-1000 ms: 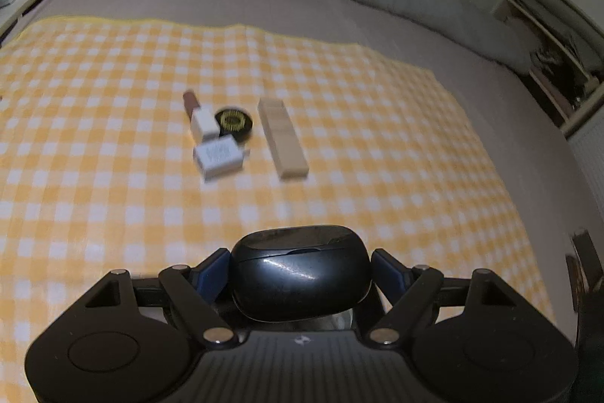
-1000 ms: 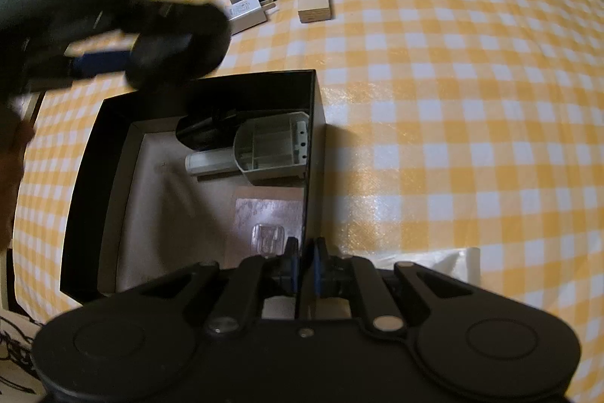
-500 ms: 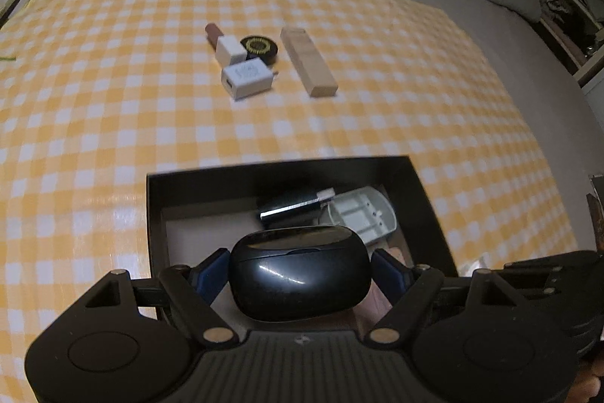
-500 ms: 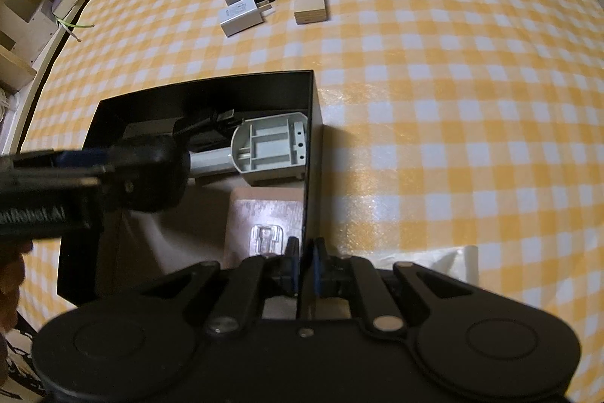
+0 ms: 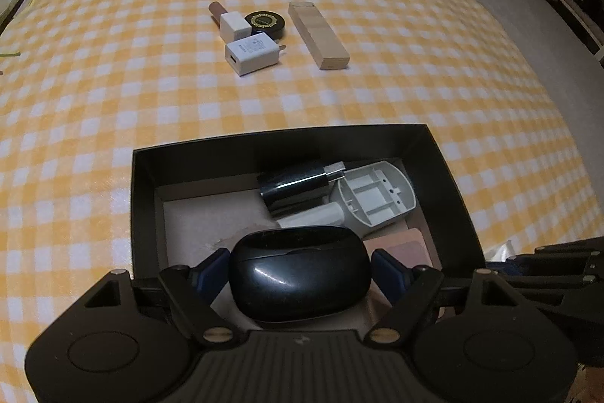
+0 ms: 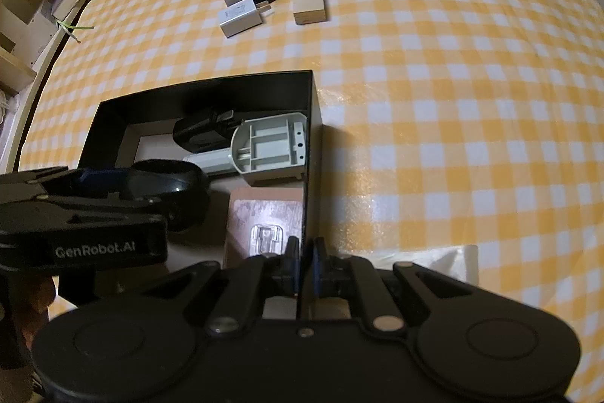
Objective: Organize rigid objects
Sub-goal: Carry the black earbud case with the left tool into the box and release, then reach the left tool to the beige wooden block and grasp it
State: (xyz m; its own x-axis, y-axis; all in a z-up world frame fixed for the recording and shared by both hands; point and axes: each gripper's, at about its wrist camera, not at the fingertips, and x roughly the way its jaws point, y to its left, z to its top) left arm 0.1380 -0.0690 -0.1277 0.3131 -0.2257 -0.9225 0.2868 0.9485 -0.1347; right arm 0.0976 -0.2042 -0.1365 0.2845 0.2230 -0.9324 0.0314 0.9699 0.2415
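1. The left claw [image 5: 300,274] points steeply down over the black box [image 5: 143,199]. Its blue pads [image 5: 211,270] squeeze a shiny black case [image 5: 300,284] from both sides, low inside the box.
2. The right claw [image 6: 305,265] also points steeply down. Its two pads are pressed together on the thin right wall of the box [image 6: 307,176], pinching it.
3. Just past the black case lie a glossy black plug [image 5: 292,189] and a grey plastic part [image 5: 373,197]. A pinkish card [image 5: 404,246] lies flat to the right of the case.
4. Far ahead of both claws, on the yellow checked cloth [image 5: 113,101], sit a white charger [image 5: 253,57], a small white block [image 5: 234,25] with a brown tube [image 5: 216,9] behind it, a round black tin [image 5: 266,23] and a wooden block [image 5: 319,34].
5. The case hides the box floor under it, and whether it touches the floor is hard to tell.
6. Only the right view shows a clear hook piece [image 6: 266,237] on the card. It also shows the left claw [image 6: 151,184] from the side, with a bit of a hand [image 6: 28,304] beneath.
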